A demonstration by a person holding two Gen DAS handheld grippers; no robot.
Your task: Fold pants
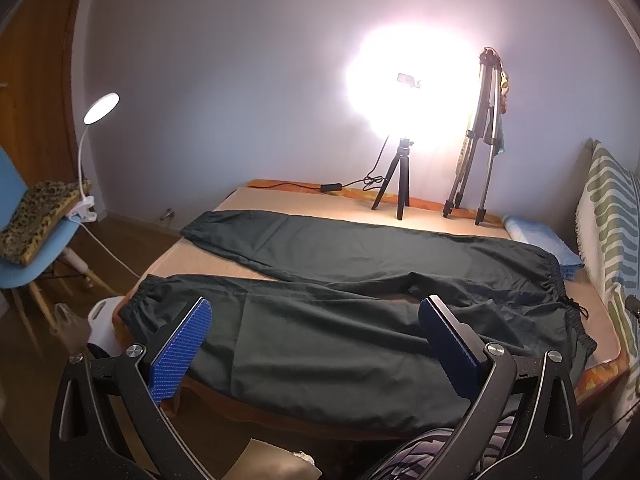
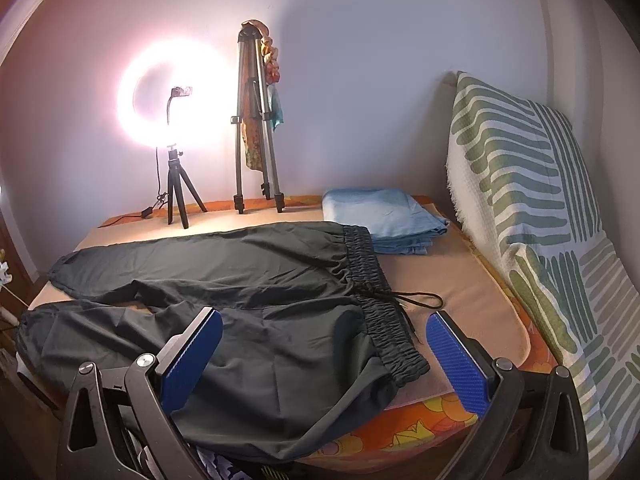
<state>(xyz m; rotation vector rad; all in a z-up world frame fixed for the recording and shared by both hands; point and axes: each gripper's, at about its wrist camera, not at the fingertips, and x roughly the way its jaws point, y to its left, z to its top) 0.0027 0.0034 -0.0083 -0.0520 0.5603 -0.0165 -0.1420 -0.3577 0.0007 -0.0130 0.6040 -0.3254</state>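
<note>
Both claws, left claw (image 1: 314, 346) & right claw (image 2: 324, 350), released above pants (image 2: 248, 280); waistband (image 2: 384, 312) nr bare mat (image 2: 472, 292).

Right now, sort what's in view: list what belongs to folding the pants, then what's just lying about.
For the job:
- dark pants, spread flat on the bed
- left gripper, open
- right gripper, open

Just lying about:
- folded blue cloth
- ring light
- silver tripod
- clip lamp
- blue chair
</note>
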